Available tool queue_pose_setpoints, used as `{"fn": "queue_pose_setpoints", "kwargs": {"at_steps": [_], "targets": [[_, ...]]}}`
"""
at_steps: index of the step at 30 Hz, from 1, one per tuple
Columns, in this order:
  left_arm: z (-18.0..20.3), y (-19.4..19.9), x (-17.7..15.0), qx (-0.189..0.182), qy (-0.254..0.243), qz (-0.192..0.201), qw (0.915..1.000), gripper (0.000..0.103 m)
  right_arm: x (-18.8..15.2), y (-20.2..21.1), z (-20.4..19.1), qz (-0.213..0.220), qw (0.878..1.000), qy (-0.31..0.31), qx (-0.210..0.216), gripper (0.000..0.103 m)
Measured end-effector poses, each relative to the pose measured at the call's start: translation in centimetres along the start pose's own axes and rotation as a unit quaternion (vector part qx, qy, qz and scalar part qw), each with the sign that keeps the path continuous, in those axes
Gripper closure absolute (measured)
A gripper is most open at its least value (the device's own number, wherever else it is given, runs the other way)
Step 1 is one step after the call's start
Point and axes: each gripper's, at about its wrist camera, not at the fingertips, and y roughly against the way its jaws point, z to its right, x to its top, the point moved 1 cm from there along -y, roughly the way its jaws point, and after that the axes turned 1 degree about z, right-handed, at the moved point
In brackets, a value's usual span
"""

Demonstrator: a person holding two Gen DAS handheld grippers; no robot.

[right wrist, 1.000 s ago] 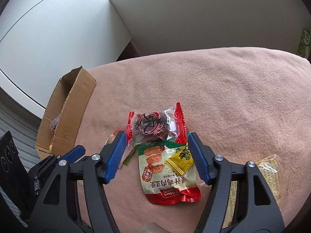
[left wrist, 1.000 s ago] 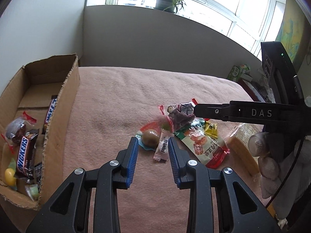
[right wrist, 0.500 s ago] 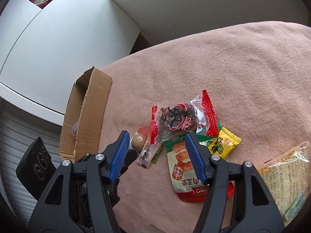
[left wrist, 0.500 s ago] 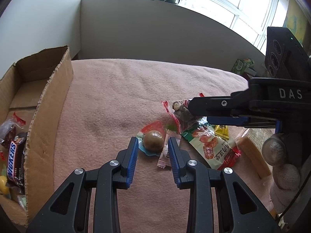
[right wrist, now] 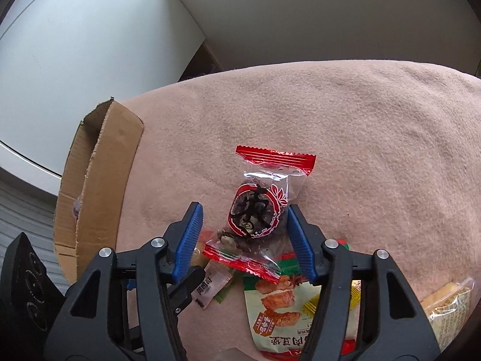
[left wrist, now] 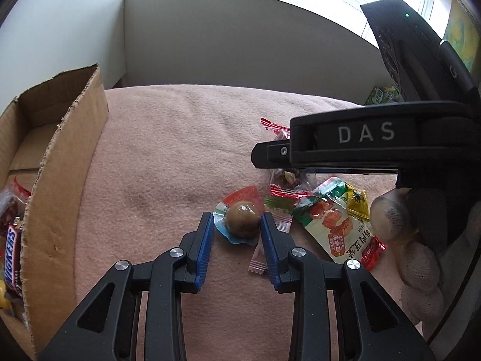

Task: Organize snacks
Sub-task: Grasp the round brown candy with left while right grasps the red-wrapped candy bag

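A pink blanket covers the counter. At its left edge stands an open cardboard box with a Snickers bar inside. Near the middle lies a green snack pouch. The right gripper straddles a clear red-ended date packet; its jaws are closing, pads not yet pressing. The left gripper has its jaws released around a wrapped brown egg, the right pad just touching it.
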Motion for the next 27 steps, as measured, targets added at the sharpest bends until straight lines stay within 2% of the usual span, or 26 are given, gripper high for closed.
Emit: {"fn": "queue_pose_setpoints", "kwargs": {"at_steps": [9,13,17,19,22,24,26,27], "targets": [[0.2,-0.5,0.2,-0.011,-0.004,0.004,0.9999,0.073,-0.4,0.5,0.6,0.005,1.0,0.024,-0.018,0.058],[0.4,-0.2,0.0,-0.012,-0.007,0.012,0.9998,0.081,-0.7,1.0,1.4,0.01,1.0,0.013,-0.012,0.059],[0.6,0.0,-0.1,-0.012,-0.013,0.011,0.9998,0.081,-0.9,1.5,2.0,0.011,1.0,0.011,-0.012,0.059],[1.0,-0.3,0.1,-0.008,-0.02,0.006,0.9998,0.08,-1.0,1.5,1.8,0.012,1.0,0.015,-0.015,0.059],[1.2,-1.0,0.4,0.0,-0.023,-0.002,0.9997,0.072,-1.0,1.4,1.6,0.014,1.0,0.012,-0.016,0.059],[1.3,-0.9,0.4,-0.002,-0.028,0.003,0.9996,0.073,-1.2,1.7,2.0,0.016,1.0,0.01,-0.014,0.059],[1.3,-0.7,0.5,-0.009,-0.026,0.008,0.9996,0.081,-1.3,2.0,2.2,0.017,1.0,0.009,-0.014,0.059],[1.3,-0.5,0.5,-0.008,-0.025,0.009,0.9996,0.081,-1.5,2.3,2.5,0.018,1.0,0.008,-0.013,0.059]]}}
